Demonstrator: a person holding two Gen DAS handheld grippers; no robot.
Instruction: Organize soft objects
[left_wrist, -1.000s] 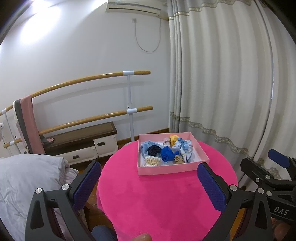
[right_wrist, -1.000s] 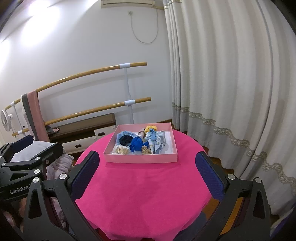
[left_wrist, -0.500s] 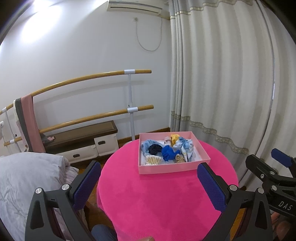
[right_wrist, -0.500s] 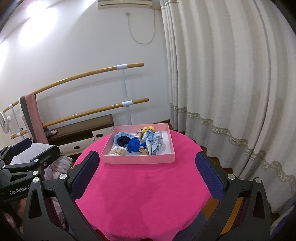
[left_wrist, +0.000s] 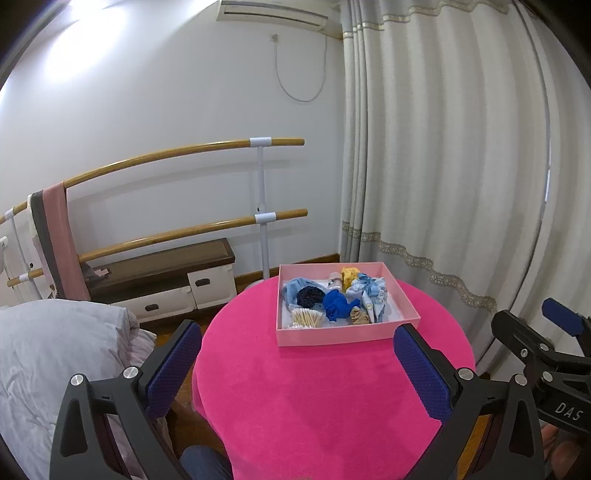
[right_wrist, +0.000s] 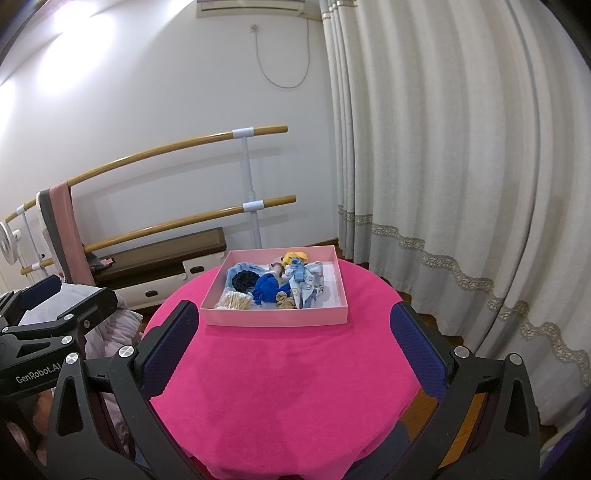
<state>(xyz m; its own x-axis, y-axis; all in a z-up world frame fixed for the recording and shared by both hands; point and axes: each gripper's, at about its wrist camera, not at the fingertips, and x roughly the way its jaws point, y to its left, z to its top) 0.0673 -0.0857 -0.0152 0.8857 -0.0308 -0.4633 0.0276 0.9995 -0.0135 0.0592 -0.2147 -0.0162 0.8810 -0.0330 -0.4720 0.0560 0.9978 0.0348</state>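
Note:
A shallow pink box (left_wrist: 347, 335) (right_wrist: 275, 317) sits on the far part of a round table with a bright pink cloth (left_wrist: 325, 391) (right_wrist: 280, 387). In it lie soft items: a blue scrunchie (left_wrist: 338, 305) (right_wrist: 266, 288), a dark navy one (left_wrist: 309, 296), a light blue one (left_wrist: 293, 288), a yellow one (left_wrist: 349, 274), a patterned pale blue cloth (left_wrist: 373, 297) (right_wrist: 308, 286), a beige scrunchie (left_wrist: 360, 316) and a bundle of cotton swabs (left_wrist: 306, 318) (right_wrist: 236, 301). My left gripper (left_wrist: 295, 369) is open and empty, short of the box. My right gripper (right_wrist: 291, 343) is open and empty, also short of it.
A wooden double barre (left_wrist: 184, 155) with a pink-grey towel (left_wrist: 55, 243) runs along the white wall. A low bench with drawers (left_wrist: 162, 280) stands below it. A grey duvet (left_wrist: 44, 354) lies at left. Cream curtains (left_wrist: 461, 184) hang at right.
Both views have shifted slightly; the box sits a little higher and farther in the frames. The box contents have not moved. Both grippers stay open.

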